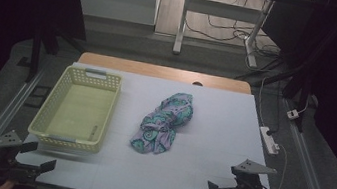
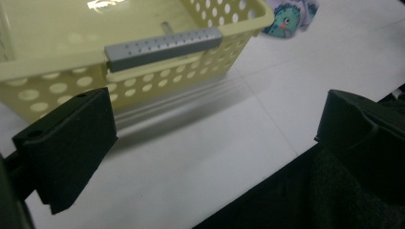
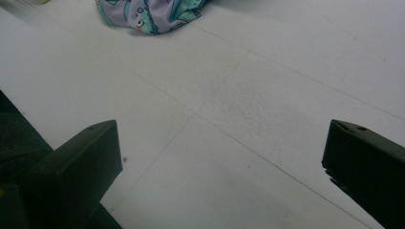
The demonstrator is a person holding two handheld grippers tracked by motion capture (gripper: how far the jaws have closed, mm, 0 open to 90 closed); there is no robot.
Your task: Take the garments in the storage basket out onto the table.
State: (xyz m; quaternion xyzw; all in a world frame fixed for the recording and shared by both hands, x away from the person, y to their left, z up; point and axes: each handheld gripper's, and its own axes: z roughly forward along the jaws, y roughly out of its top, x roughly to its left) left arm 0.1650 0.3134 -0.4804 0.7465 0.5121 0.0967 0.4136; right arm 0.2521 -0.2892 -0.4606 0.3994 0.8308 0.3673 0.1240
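At table's near edge — both hand-held grippers, left (image 1: 38, 155) & right (image 1: 226, 181), wide open, empty.

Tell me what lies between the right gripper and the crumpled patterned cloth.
Nothing: in the right gripper view, bare white table cover runs from the open right gripper up to the patterned cloth. The high view shows the same empty stretch.

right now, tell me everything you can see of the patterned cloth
The patterned cloth is a soft fabric in lilac, teal and green with cartoon-like figures printed on it. It lies crumpled in a long bunched heap on the white table cover, to the right of the yellow basket and apart from it. Only the table touches it.
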